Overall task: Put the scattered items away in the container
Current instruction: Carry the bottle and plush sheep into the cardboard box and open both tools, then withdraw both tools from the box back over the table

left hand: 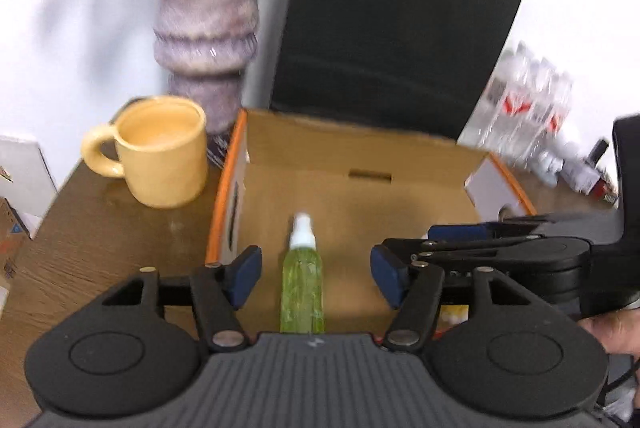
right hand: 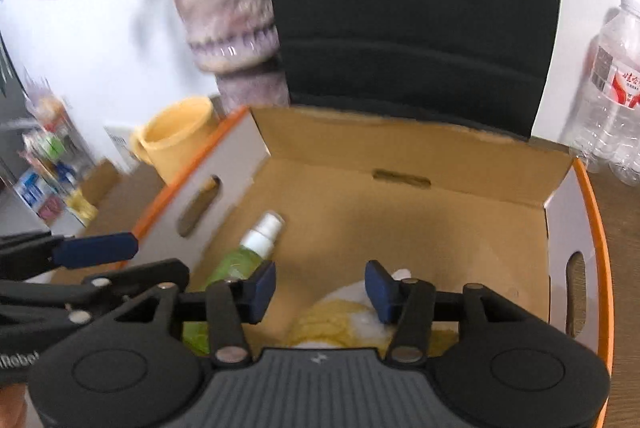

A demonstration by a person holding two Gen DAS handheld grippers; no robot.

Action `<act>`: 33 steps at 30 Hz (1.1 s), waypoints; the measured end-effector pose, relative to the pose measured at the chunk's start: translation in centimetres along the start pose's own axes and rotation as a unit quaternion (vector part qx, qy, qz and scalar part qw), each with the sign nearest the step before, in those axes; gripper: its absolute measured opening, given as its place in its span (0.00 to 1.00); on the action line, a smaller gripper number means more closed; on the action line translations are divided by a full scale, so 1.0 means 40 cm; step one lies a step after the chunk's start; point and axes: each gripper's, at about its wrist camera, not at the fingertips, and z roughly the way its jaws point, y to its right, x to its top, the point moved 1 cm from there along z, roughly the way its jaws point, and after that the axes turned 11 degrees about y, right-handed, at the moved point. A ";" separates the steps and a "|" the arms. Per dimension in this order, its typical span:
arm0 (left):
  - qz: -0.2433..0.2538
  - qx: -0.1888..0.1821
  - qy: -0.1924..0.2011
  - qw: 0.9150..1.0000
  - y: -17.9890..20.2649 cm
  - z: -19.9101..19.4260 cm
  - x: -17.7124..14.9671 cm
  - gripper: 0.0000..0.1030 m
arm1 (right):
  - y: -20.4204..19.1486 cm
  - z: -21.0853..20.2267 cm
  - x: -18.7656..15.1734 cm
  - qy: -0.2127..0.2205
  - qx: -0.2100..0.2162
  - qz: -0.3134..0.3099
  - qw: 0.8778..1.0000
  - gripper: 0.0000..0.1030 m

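The left hand-held gripper point(left hand: 316, 274) hangs over the near end of the cardboard box point(left hand: 360, 152), its blue pads spread apart and pressing on nothing; the green spray bottle point(left hand: 302, 284) lies on the box floor in line with the gap between them, white cap pointing toward the far wall. The right hand-held gripper point(right hand: 320, 292) hovers over the same box just to the right of the left one, its jaws partly parted with nothing pinched between the pads. Directly under it, on the box floor, lies a soft yellow and white item point(right hand: 340, 324), too blurred to name. In the right wrist view the bottle lies tilted near the box's left wall, beside a cut-out handle slot. The box has orange edges and white side flaps, and it stands on a brown wooden surface point(left hand: 100, 228). Just beside the box's left far corner stands a yellow mug point(left hand: 160, 152), upright, handle turned to the left. Behind the mug rises a ribbed mauve vase point(left hand: 204, 28) holding stems. A black chair back point(left hand: 400, 20) stands behind the box's far wall. To the right of it are clear water bottles point(right hand: 612, 88) with red labels.
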 end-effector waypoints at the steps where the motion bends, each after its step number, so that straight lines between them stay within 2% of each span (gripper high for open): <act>1: 0.002 -0.003 0.005 1.000 -0.004 -0.014 0.007 0.64 | 0.004 -0.023 0.009 0.009 0.004 0.003 1.000 0.53; 3: 0.011 -0.010 0.009 1.000 -0.009 -0.037 0.010 0.67 | 0.010 -0.075 0.029 0.022 0.005 -0.001 1.000 0.58; 6: 0.016 -0.015 0.006 1.000 -0.013 -0.047 0.004 0.68 | 0.025 -0.137 0.028 0.000 0.005 -0.012 1.000 0.56; 7: 0.016 -0.016 0.002 1.000 -0.014 -0.044 -0.001 0.68 | 0.029 -0.152 0.020 -0.014 0.005 -0.016 1.000 0.50; 10: 0.014 -0.024 -0.010 1.000 -0.008 -0.027 -0.021 0.68 | 0.037 -0.173 -0.014 -0.040 -0.006 -0.024 0.999 0.12; 16: 0.019 -0.040 -0.022 0.999 0.024 -0.008 -0.039 0.68 | 0.051 -0.115 -0.073 -0.057 -0.009 -0.004 0.998 0.12; 19: 0.030 -0.039 -0.019 0.999 0.029 -0.019 -0.040 0.68 | 0.048 -0.107 -0.072 -0.043 0.008 0.022 0.999 0.19; 21: 0.030 -0.034 -0.021 0.999 0.024 -0.027 -0.038 0.68 | 0.048 -0.119 -0.064 -0.037 0.011 0.033 0.999 0.36; 22: 0.031 -0.032 -0.023 0.999 0.022 -0.032 -0.038 0.69 | 0.049 -0.126 -0.060 -0.034 0.006 0.035 0.999 0.53; 23: 0.031 -0.031 -0.024 0.999 0.021 -0.036 -0.038 0.73 | 0.050 -0.134 -0.056 -0.031 0.001 0.036 0.999 0.64; 24: 0.031 -0.031 -0.023 0.999 0.022 -0.041 -0.039 0.77 | 0.053 -0.144 -0.053 -0.028 -0.013 0.034 0.999 0.68; 25: 0.031 -0.031 -0.021 0.999 0.024 -0.046 -0.040 0.85 | 0.057 -0.153 -0.053 -0.031 -0.026 0.035 0.999 0.74; 26: 0.032 -0.031 -0.018 0.999 0.027 -0.051 -0.042 0.92 | 0.062 -0.162 -0.053 -0.033 -0.038 0.037 0.998 0.78; 27: 0.033 -0.030 -0.017 0.999 0.031 -0.056 -0.044 0.94 | 0.066 -0.169 -0.055 -0.038 -0.043 0.040 0.998 0.78; 30: 0.035 -0.026 -0.033 0.999 0.046 -0.065 -0.049 0.97 | 0.070 -0.186 -0.064 -0.048 -0.049 0.048 0.996 0.80; 33: 0.038 -0.020 -0.056 0.998 0.063 -0.077 -0.051 0.99 | 0.061 -0.209 -0.074 -0.055 -0.068 0.047 0.995 0.87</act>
